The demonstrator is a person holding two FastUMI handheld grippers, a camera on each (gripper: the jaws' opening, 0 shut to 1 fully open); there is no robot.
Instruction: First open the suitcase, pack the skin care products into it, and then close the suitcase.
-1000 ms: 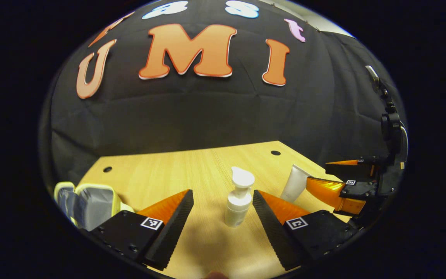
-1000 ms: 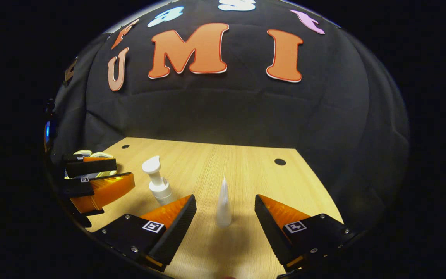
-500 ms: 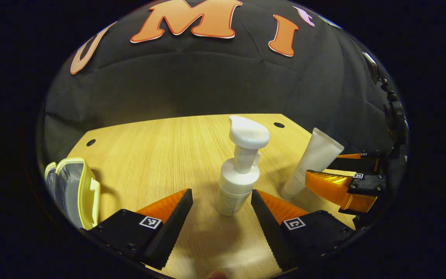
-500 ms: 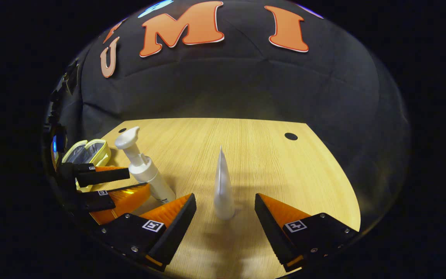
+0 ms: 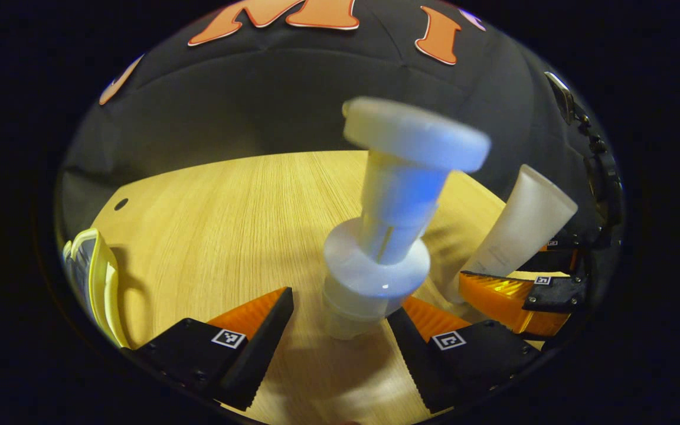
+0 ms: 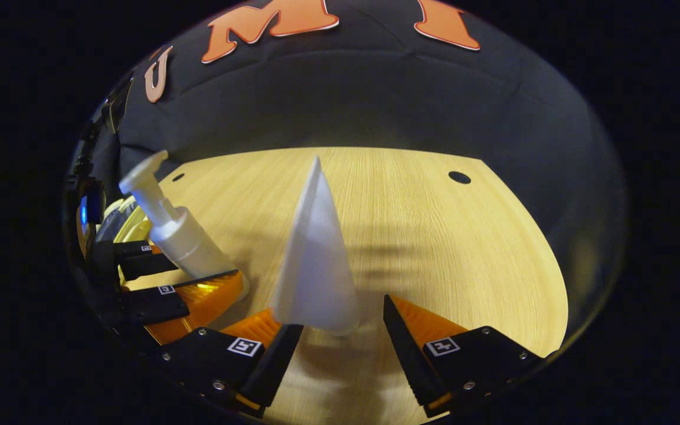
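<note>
In the left gripper view, we see our left gripper [image 5: 333, 321] at 6 o'clock with its fingers spread apart, one on each side of the base of the pump bottle [image 5: 384, 242]. The bottle stands upright on the desk [image 5: 216, 212], close and blurred, its base between the fingertips; we cannot tell whether either finger touches it. Past it at 3 o'clock stands the tube [image 5: 517, 227], cap down, with the right gripper [image 5: 532, 277] around its foot. At 9 o'clock, near the desk's edge, the yellow-rimmed suitcase [image 5: 95, 277] lies open.

In the right gripper view, our right gripper [image 6: 340, 321] sits at 6 o'clock, fingers apart, the tube [image 6: 316, 260] standing between them with its flat crimped end pointing up. Its base is just beside the left-hand finger and a gap shows on the other side, so nothing is clamped. At 9 o'clock the bottle [image 6: 175, 227] leans in the fisheye curve, with the left gripper [image 6: 180, 280] at its foot. Behind that, at the far left, a strip of the suitcase [image 6: 124, 215] peeks out. The desk [image 6: 452, 236] stretches to the black cloth wall [image 6: 375, 100] at 12 o'clock.
</note>
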